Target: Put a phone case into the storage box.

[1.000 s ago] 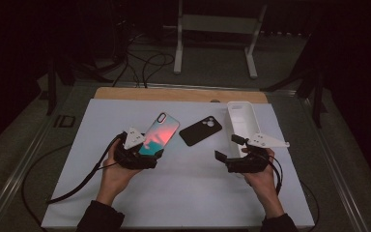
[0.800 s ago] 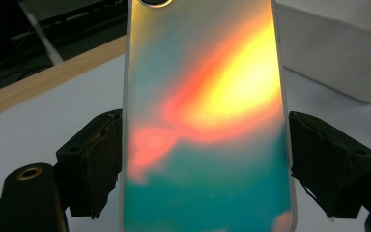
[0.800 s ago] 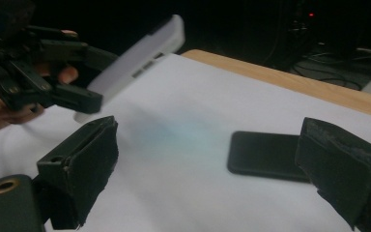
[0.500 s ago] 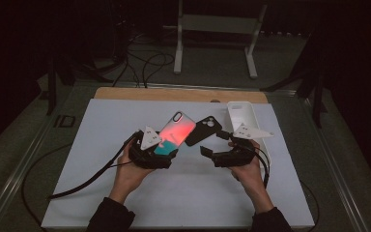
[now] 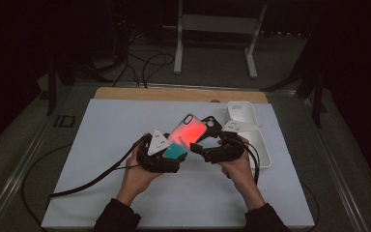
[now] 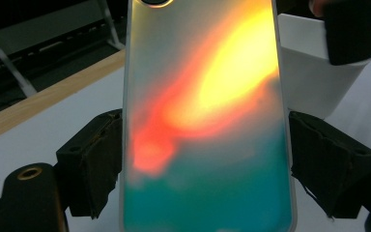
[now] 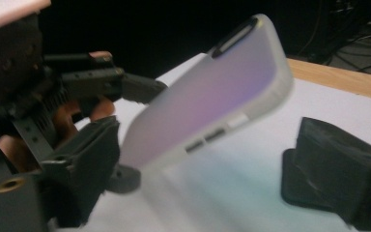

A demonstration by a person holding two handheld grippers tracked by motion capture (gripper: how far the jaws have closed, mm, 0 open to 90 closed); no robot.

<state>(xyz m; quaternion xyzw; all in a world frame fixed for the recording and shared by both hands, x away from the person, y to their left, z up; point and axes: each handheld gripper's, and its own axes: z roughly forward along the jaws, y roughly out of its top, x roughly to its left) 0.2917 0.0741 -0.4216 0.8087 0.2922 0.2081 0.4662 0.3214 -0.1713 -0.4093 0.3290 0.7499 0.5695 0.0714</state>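
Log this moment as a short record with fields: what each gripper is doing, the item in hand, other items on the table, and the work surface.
left gripper: shut on the colourful phone case, jaws pressed against its two long edges
colourful phone case: orange to teal, frosted rim, lifted and tilted off the mat
right gripper: open, jaws either side of the case's edge
black phone case: on the mat behind the held case
white phone case: on the mat at the right
white mat: covers the table

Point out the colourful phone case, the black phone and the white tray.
colourful phone case [image 6: 207, 116]: left gripper view, middle of its back.
black phone [image 5: 211, 125]: high view, its exposed top corner.
white tray [image 5: 242, 112]: high view, its far inner wall.
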